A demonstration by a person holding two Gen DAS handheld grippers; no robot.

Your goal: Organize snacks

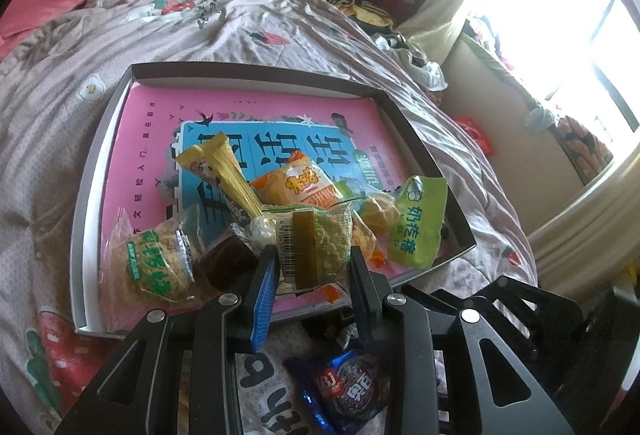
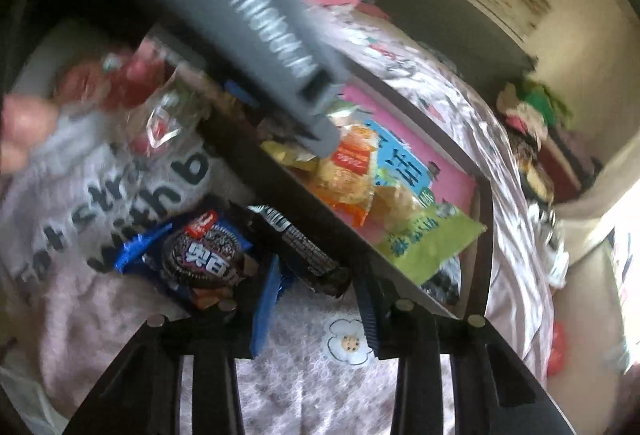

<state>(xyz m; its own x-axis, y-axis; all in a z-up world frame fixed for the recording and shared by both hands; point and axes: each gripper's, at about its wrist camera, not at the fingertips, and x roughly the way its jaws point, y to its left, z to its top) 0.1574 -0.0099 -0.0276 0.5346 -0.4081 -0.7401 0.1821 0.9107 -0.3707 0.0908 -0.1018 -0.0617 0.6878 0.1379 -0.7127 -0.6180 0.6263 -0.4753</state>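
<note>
Bed [image 1: 280,19]: quilted pink-grey cover, broad bare stretch beyond the box, far ahead of the left tool; window wall well off to its right.
Box [image 1: 256,69]: shallow, dark-rimmed, pink printed sheet as floor; near rim just under the left tool, far rim well ahead; far half of the floor bare, near half crowded with snacks.
Near edge of the box: in the right wrist view runs slantwise just ahead of the right tool, right corner close to its right finger.
Left tool [image 1: 314,263]: clenched on a clear zip bag of yellow-green crumbs [image 1: 320,239], both pads pressing its sides over the box's near part.
Green packet [image 1: 418,223]: ahead-right of the left tool, close to the box's right wall.
Cake in clear wrap [image 1: 154,267]: left of the left tool, near the left wall.
Orange packet [image 1: 300,185]: just ahead of the held bag.
Yellow stick pack [image 1: 224,171]: ahead-left, slanted.
Brown cube [image 1: 226,261]: touching the left finger's outer side.
Right tool [image 2: 316,299]: outside the box over the bed; black wrapped bar [image 2: 304,247] between the fingers, view blurred, cannot tell if gripped.
Blue cookie packet [image 2: 200,255]: just left of the right tool, on lettered cloth.
</note>
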